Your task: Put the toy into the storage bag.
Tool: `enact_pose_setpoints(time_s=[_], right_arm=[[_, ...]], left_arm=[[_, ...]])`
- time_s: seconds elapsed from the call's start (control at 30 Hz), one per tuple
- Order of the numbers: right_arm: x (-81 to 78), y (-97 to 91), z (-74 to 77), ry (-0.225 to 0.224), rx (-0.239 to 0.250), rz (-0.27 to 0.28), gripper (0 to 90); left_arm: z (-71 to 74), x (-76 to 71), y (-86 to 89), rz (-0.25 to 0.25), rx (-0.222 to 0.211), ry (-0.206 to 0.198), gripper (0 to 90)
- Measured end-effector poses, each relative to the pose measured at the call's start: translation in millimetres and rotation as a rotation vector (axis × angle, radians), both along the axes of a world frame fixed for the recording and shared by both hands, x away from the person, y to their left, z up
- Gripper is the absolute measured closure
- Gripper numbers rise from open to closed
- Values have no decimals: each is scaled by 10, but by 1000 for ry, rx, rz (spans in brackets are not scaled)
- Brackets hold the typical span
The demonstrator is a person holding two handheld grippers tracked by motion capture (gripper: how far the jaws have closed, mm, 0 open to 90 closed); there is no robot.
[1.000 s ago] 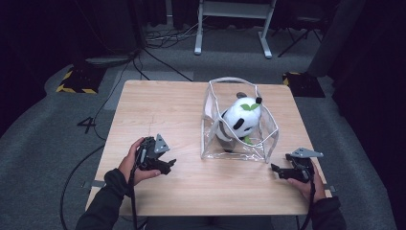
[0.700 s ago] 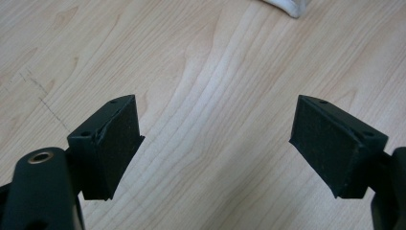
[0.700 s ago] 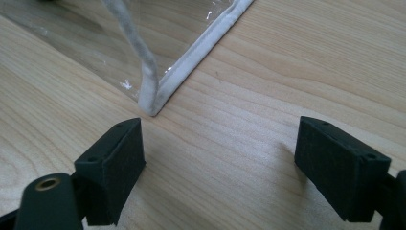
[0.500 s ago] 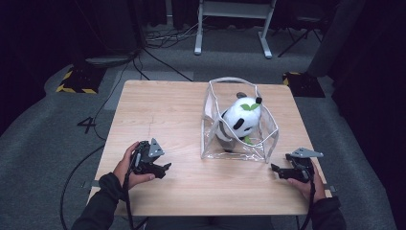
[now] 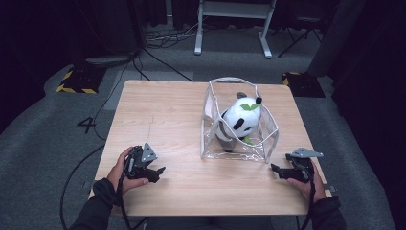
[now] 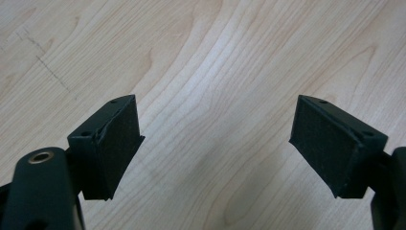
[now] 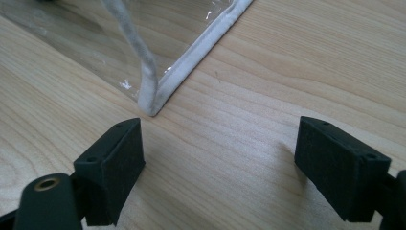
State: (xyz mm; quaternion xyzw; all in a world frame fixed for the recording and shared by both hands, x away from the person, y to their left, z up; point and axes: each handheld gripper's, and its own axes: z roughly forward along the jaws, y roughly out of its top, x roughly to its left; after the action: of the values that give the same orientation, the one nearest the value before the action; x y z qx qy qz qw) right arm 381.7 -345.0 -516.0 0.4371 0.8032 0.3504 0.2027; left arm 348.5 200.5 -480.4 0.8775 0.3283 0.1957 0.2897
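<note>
1. The left gripper lies low over the near left part of the table, held by the person's left hand. Its jaws are spread wide with nothing between them; the left gripper view shows bare wood under them.
2. The right gripper is at the near right edge, held by the right hand. Its jaws are also spread and empty, and they point toward the near right corner of the clear bag, which is just in front of them but not touching.
3. The clear bag stands upright on the right half of the table, with white trim on its edges. A panda toy sits inside it, with a green leaf on the head.
4. The table is light wood with a visible grain. Between each gripper and the bag the wood is bare.
5. Around the table, the floor is grey carpet with black cables on it. A white metal stand is behind the table, and what seems to be a yellow-black striped plate lies at the far left; the rest of the room is too dark to read.
</note>
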Motion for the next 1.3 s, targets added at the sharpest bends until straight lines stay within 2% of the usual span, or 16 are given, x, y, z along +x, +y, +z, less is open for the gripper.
enact_pose_setpoints(time_s=[0.4,0.97,1.1,1.3], right_arm=[[0,0,0,0,0,0,172],[0,0,0,0,0,0,172],[0,0,-1,0,1,0,172],[0,0,0,0,0,0,172]], left_arm=[[-125,-61,141,41,-13,7,173],[-282,-135,341,92,-82,33,174],[-311,-145,367,99,-86,39,175],[-354,-176,452,116,-124,48,174]])
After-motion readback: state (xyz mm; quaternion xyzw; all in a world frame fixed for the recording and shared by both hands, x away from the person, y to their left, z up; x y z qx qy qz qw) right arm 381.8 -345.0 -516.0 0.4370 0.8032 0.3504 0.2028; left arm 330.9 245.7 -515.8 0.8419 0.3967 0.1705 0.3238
